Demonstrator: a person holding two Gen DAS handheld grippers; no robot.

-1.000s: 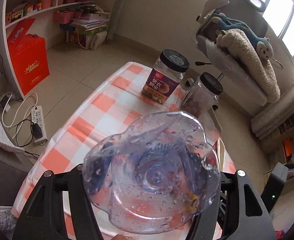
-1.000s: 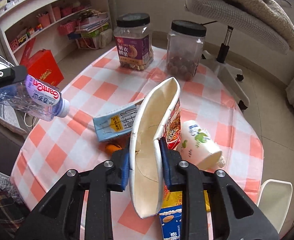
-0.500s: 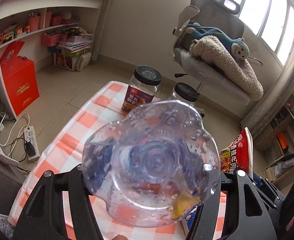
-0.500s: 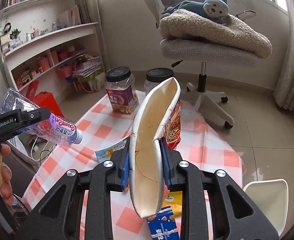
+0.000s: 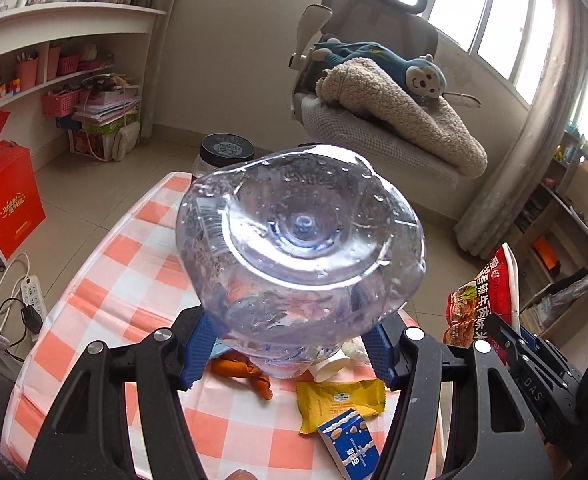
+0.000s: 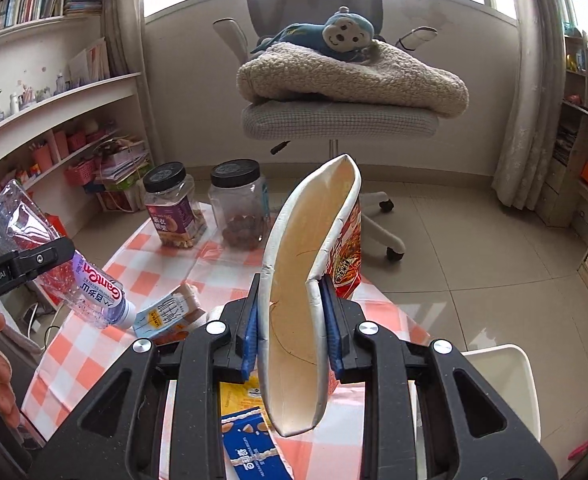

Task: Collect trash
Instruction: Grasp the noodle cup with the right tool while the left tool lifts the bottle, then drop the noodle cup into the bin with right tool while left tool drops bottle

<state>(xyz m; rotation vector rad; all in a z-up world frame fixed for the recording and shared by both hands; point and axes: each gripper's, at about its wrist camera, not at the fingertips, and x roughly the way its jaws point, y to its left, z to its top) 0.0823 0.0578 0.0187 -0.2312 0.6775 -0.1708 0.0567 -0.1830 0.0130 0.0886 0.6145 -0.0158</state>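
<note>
Trash: left fingers [image 5: 290, 350] clamp empty bottle [image 5: 300, 256]; right fingers [image 6: 292, 330] pinch squashed empty noodle cup [image 6: 294, 300].

Two downward close-ups, shared table [image 5: 134, 248]

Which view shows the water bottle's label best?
Right wrist: the water bottle appears side-on in the left claw, label readable. Left wrist shows only its base end-on, filling the frame.

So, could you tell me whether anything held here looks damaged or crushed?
Yes. The right gripper holds a noodle cup squashed flat, its round mouth pinched narrow. The left gripper holds a dented plastic bottle, its walls buckled.
</note>
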